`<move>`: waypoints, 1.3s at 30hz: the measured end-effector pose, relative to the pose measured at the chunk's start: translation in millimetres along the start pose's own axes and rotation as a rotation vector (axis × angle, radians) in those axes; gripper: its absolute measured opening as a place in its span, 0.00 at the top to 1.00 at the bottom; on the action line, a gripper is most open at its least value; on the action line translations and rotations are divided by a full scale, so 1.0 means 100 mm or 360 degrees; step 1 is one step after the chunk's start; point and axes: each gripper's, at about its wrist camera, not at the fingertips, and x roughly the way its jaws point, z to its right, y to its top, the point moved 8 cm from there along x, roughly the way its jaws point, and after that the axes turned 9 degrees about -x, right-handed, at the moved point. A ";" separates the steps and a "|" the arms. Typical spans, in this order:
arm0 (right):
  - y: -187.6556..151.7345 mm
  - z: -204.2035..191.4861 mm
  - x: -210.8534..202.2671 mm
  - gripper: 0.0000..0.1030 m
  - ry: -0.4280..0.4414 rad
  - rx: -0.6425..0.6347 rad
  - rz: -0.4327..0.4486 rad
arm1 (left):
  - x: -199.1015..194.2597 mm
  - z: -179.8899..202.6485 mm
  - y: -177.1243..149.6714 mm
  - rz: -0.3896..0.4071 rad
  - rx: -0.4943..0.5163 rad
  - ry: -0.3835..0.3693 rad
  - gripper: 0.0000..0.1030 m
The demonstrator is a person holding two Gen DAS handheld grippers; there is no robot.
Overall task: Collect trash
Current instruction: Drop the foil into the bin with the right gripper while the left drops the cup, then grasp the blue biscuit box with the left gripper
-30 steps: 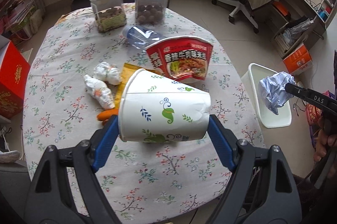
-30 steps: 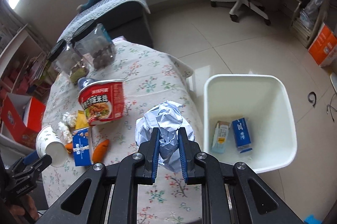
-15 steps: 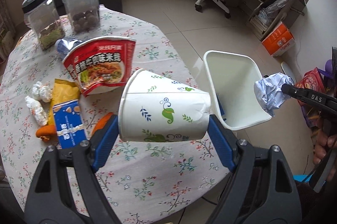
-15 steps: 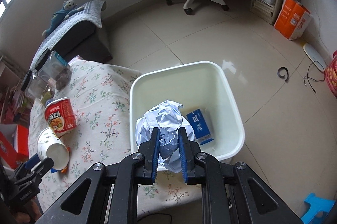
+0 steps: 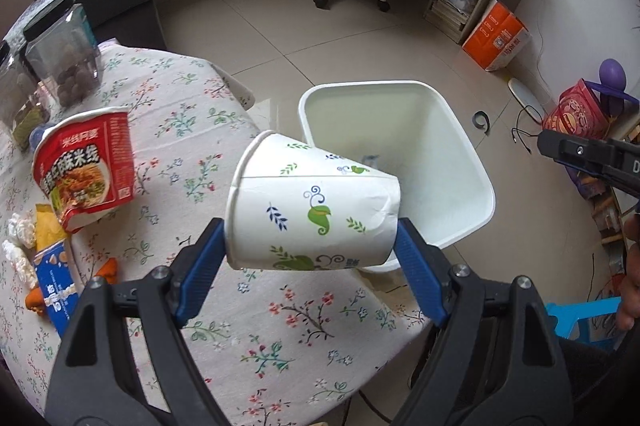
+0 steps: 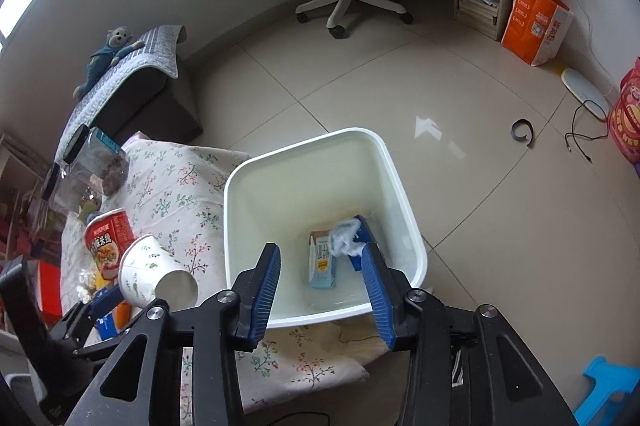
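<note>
Much of the bin (image 5: 460,129) floor is hidden behind the cup (image 5: 312,218) in the left view. Only a small blue-grey bit is seen past the cup's edge there, and it cannot be made out. In the right view a blurred white and grey wad (image 6: 345,237) is seen inside the bin (image 6: 394,177), over two cartons (image 6: 322,262) on the bin floor. It cannot be told if the wad is touching them. One blue carton is partly hidden behind the wad and a blue pad. The right tongs are cut off at the edge of the left view.

The cup is white paper with green leaves and blue swirls. It is held on its side, with a small dent near its base. The open mouth is turned toward the bench (image 5: 192,129), and the base is pointed toward the bin. It is pinched between the blue pads of the left tongs (image 5: 312,258), above the bench edge and just beside the bin.

The right tongs (image 6: 320,286) are spread wide above the near bin wall, with nothing between the pads.

A red noodle bowl (image 5: 86,165) is lying on the bench, with a blue packet (image 5: 54,286) near it.
</note>
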 end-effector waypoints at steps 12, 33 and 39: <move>-0.07 0.38 -0.23 0.51 -0.0083 0.0028 0.0041 | 0.26 0.43 0.16 0.0042 0.0193 0.0009 0.19; -0.03 0.19 -0.25 0.34 -0.0043 0.0009 0.0043 | -0.16 -0.22 0.03 0.0054 0.0097 0.0147 0.04; -0.01 -0.08 -0.21 0.30 -0.0027 -0.0046 0.0036 | -0.41 -0.67 -0.06 0.0073 0.0000 0.0190 0.02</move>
